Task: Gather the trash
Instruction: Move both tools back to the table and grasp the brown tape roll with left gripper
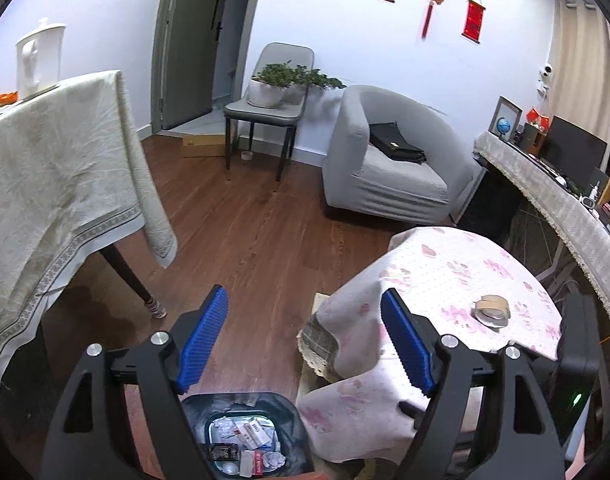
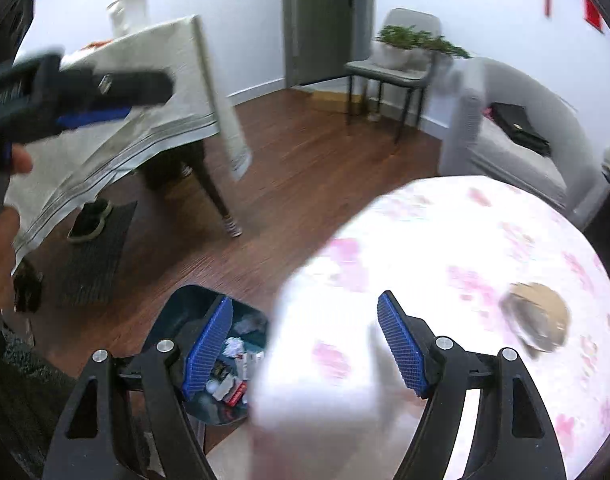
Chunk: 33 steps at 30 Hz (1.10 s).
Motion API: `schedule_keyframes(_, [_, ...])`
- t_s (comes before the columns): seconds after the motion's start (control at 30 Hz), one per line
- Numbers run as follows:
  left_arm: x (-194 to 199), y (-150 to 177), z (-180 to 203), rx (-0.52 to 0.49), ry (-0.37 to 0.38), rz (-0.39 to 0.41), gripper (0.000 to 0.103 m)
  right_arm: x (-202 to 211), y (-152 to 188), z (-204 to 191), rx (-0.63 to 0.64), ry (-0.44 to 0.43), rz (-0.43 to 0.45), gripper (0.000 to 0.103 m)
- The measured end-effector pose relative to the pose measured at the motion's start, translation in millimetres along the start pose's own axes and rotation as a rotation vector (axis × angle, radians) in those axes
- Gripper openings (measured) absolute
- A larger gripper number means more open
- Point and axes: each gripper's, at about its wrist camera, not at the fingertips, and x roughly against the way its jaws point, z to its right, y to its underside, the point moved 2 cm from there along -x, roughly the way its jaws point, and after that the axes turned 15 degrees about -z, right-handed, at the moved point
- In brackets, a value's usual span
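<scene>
Left gripper angled down over the trash bin, empty (jaws apart); right gripper likewise.

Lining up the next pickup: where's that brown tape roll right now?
The brown tape roll lies alone on the small table's pink floral cloth, right of both grippers' fingers in both wrist views; the trash bin stands on the floor left of that table.
</scene>
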Motion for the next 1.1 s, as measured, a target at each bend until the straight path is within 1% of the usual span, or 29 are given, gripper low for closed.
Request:
schedule_keyframes(0.17, [-9.3, -1.1, 25.6, -0.029, 0.017, -0.009, 0.085, 14.7, 8.9, 35.9, -0.067, 0.027, 0.022, 0.076])
schedule_keyframes(0.27, [-16.4, -2.2, 40.7, -0.049, 0.035, -0.016, 0.091, 21.3, 15.6, 55.5, -0.098, 0.038, 0.03, 0.076])
schedule_keyframes(0.4, [-30.2, -1.4, 63.5, -0.094, 0.055, -0.039, 0.094, 27.3, 25.3, 80.1, -0.133, 0.048, 0.024, 0.076])
schedule_keyframes(0.43, [-35.1, -1.1, 70.0, -0.107, 0.058, -0.047, 0.094, 29.0, 28.2, 86.1, -0.141, 0.048, 0.021, 0.076])
schedule_keyframes(0.5, [-44.6, -0.2, 82.0, -0.132, 0.073, -0.064, 0.095, 31.1, 33.9, 99.4, -0.156, 0.053, 0.012, 0.079])
schedule_keyframes(0.6, [-58.2, 2.7, 102.6, -0.185, 0.092, -0.088, 0.095, 33.0, 42.6, 121.0, -0.187, 0.068, -0.002, 0.08])
schedule_keyframes(0.7, [-71.4, 7.0, 119.6, -0.241, 0.093, -0.106, 0.095, 33.8, 55.2, 148.2, -0.242, 0.064, -0.016, 0.082])
schedule_keyframes(0.9, [-96.4, 12.7, 155.3, -0.322, 0.131, -0.146, 0.096, 38.1, 72.0, 186.8, -0.308, 0.06, -0.006, 0.083])
schedule_keyframes(1.1, [-119.9, 18.3, 187.7, -0.405, 0.182, -0.184, 0.096, 39.1, 86.6, 215.6, -0.346, 0.053, -0.008, 0.084])
